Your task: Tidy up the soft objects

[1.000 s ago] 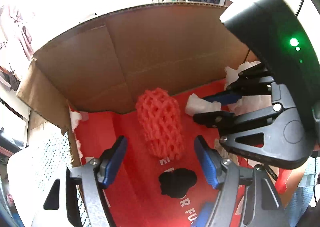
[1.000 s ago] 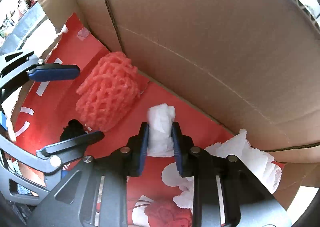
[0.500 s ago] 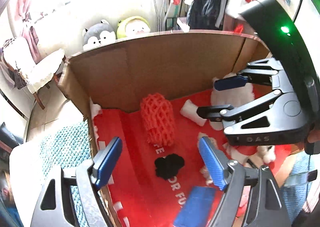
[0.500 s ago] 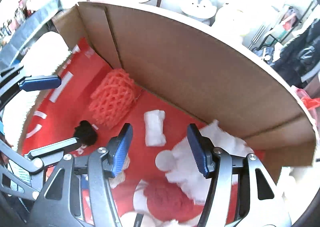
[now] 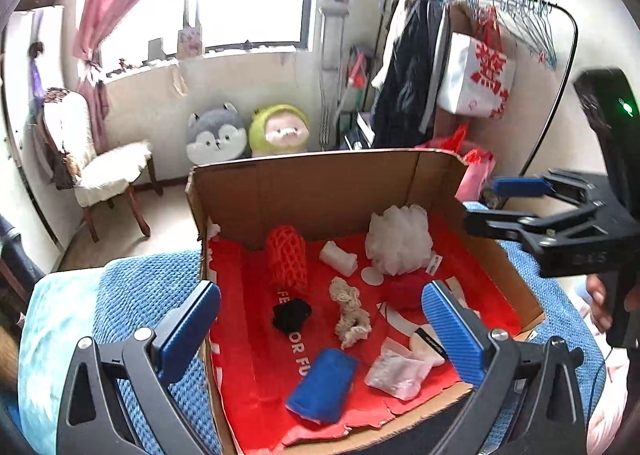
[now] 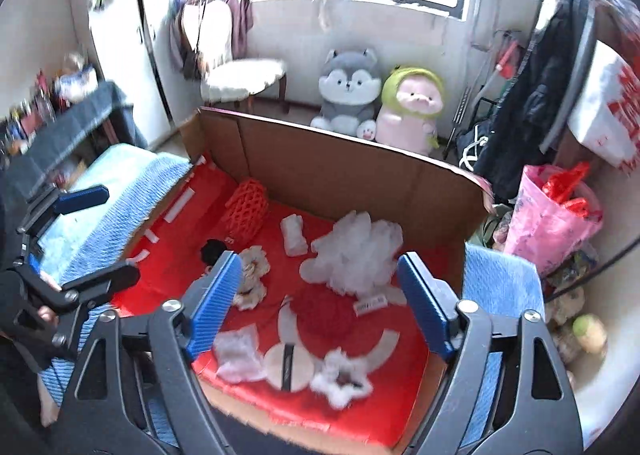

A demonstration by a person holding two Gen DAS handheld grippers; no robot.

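Both grippers point(image 5: 320, 329) point(image 6: 320, 297) wide open, empty.

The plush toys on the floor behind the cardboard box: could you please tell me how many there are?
2. A grey husky plush sits against the wall below the window, and a pink plush in a green hood sits beside it. Others may be hidden behind the box.

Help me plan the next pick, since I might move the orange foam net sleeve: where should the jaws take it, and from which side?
Grip the orange foam net sleeve across its middle, coming down from above. It lies on its side on the red lining as a short tube with its far end near the cardboard box's back wall, so its long flanks are free, and the soft mesh should squash between the jaws.
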